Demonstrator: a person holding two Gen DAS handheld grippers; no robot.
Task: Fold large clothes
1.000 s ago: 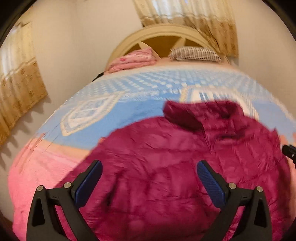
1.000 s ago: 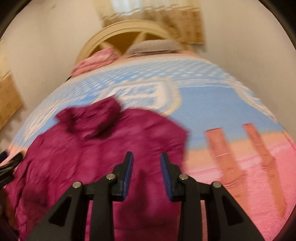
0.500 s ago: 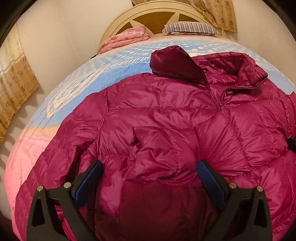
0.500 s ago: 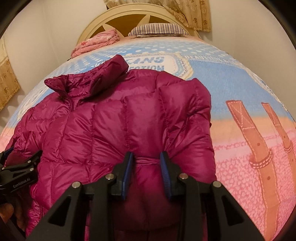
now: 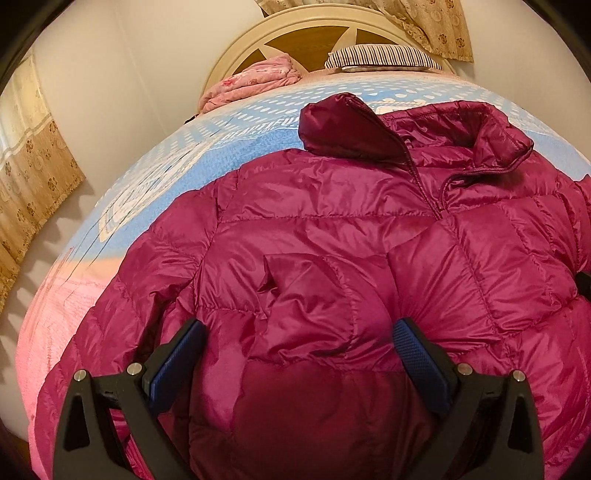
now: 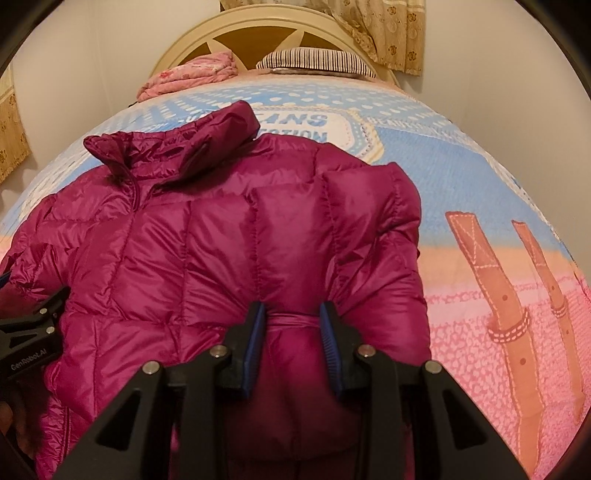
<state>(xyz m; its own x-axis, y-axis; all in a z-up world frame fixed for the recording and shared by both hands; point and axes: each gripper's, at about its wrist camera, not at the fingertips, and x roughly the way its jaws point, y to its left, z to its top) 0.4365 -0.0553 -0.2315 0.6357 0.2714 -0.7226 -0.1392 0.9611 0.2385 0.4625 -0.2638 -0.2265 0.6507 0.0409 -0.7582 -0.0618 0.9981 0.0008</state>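
A magenta puffer jacket (image 5: 332, 236) lies front-up on the bed, collar towards the headboard. It also fills the right wrist view (image 6: 207, 240). My left gripper (image 5: 299, 350) is wide open, its jaws pressed down on either side of a bulge of the jacket's lower front. My right gripper (image 6: 291, 332) is shut on a pinched fold of the jacket near its lower right side. The left gripper's body (image 6: 29, 332) shows at the left edge of the right wrist view.
The bed (image 6: 461, 177) has a blue, peach and pink printed blanket. A pink folded quilt (image 5: 251, 85) and a striped pillow (image 5: 380, 57) lie by the round headboard (image 5: 314, 33). Curtains (image 5: 33, 177) hang at the left wall.
Both grippers dropped down onto the jacket, which now fills the views. The right gripper's jaws closed on a fold of it. The left gripper stayed open.
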